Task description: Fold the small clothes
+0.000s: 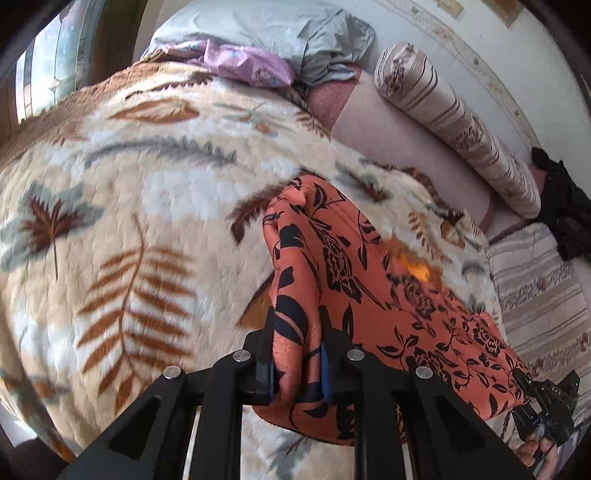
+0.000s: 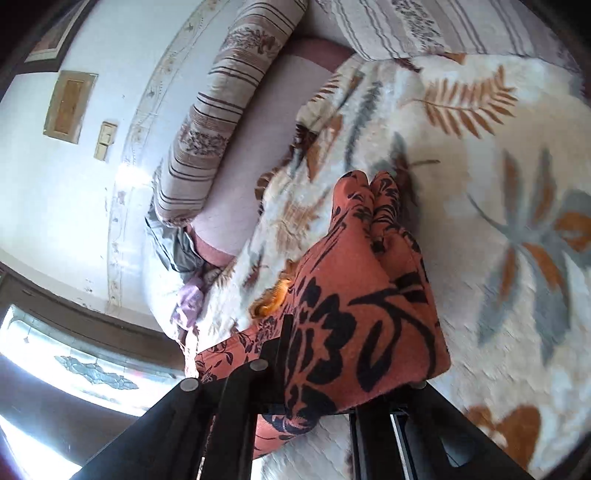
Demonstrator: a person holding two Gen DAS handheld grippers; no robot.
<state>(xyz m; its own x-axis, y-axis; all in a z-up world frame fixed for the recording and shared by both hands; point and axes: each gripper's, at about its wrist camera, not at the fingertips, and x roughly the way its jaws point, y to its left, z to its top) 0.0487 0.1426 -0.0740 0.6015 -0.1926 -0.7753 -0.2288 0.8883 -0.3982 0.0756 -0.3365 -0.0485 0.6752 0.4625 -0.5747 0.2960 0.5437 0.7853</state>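
Two claws have hold of one orange garment with a black flower print (image 1: 354,258), which lies on a fleecy leaf-patterned blanket (image 1: 122,192) spread over a bed. The left claw (image 1: 297,363) is closed on a bunched edge of the cloth, the fabric pinched between its blue-padded fingers (image 1: 324,369) and rising in a fold ahead of them. From there the garment runs off to the right, where the right claw (image 1: 543,413) grips its far end, with a person's hand (image 1: 535,452) showing just under it.

In the right wrist view the right claw (image 2: 328,398) is drawn in tight on the cloth, which drapes thickly over its fingers and hides the tips. A fold of the garment (image 2: 365,295) stands up in front of it, the rest trailing left over the blanket (image 2: 498,184).

Beyond the blanket, a striped bolster (image 1: 454,122) lies along the white wall (image 1: 480,44), and a grey pillow (image 1: 280,33) and lilac cloth (image 1: 243,62) sit at the bed's far end.
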